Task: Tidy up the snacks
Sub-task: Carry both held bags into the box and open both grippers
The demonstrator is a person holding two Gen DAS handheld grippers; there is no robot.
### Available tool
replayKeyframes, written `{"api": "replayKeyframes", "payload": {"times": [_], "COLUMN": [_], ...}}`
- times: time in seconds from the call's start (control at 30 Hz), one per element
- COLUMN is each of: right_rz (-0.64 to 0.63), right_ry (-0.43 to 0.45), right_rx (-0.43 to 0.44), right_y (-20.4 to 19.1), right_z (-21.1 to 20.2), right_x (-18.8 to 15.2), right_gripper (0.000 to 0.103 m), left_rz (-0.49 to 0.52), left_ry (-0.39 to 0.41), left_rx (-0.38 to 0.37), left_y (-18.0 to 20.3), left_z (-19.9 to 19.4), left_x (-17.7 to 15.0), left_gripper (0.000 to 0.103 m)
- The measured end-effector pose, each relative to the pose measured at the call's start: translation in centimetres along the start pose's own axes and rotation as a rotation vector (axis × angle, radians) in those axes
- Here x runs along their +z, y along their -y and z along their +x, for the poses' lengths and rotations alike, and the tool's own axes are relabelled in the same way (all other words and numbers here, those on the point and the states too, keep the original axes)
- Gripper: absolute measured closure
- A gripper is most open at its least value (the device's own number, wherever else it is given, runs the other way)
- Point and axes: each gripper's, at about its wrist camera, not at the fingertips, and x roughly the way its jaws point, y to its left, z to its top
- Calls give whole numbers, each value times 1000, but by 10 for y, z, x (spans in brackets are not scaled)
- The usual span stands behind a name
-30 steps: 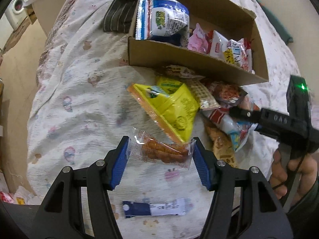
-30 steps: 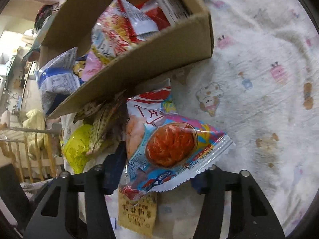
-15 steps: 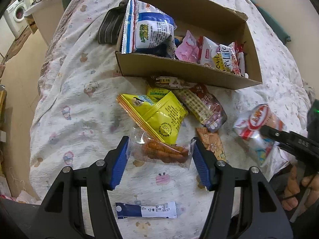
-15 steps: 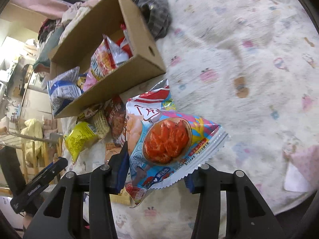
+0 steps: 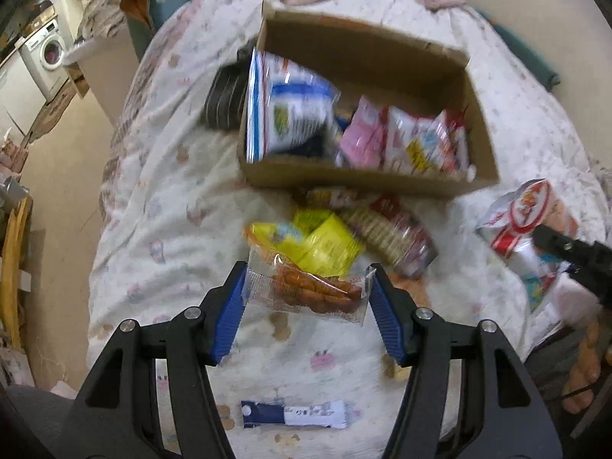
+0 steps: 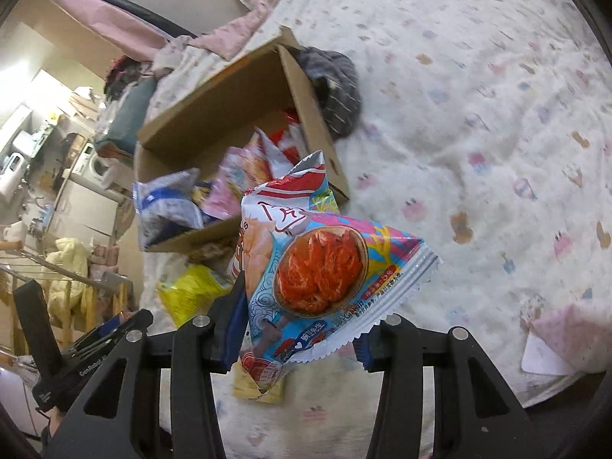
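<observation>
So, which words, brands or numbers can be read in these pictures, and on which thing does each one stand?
"ConRobot", partly cut off: on the black body of the left gripper, seen from the right wrist view.
Chinese characters, too small to read with certainty: on the blue snack bag with the red food picture.
Print on the blue-and-white bag in the cardboard box: blurred.
Print on the blue-and-white stick packet: blurred.

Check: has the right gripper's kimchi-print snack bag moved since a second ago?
Yes. The kimchi-print snack bag, clamped in the right gripper, has risen up and away from the cardboard box.
</observation>
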Motion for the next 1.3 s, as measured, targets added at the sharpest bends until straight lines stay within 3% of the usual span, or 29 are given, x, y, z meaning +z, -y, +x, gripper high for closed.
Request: {"api": "replayKeyframes", "payload": {"times": [0.17,0.43,0.8,1.03,1.3], "right_rz": [-46,-119,-149,-118,-107], "right_ry": [33,79,93,77,60], "right_rx": [40,67,75,70,36], "right_y": [-23,-51,-63,-47,-42], "right_z": [-7,-7,37,68,85], "right_x": [22,60,108,113,120], "right_gripper": [55,55,55,55,55], "left_rz": [26,49,128,165,168], "left_ry": [80,116,178,193,135], "left_rx": [9,36,33,40,11], "left_y": [8,13,51,65,60], "left_z": [-20,-18,4,31,59], "left_x": [28,73,120,124,125], "left_gripper": [45,45,45,45,45]}}
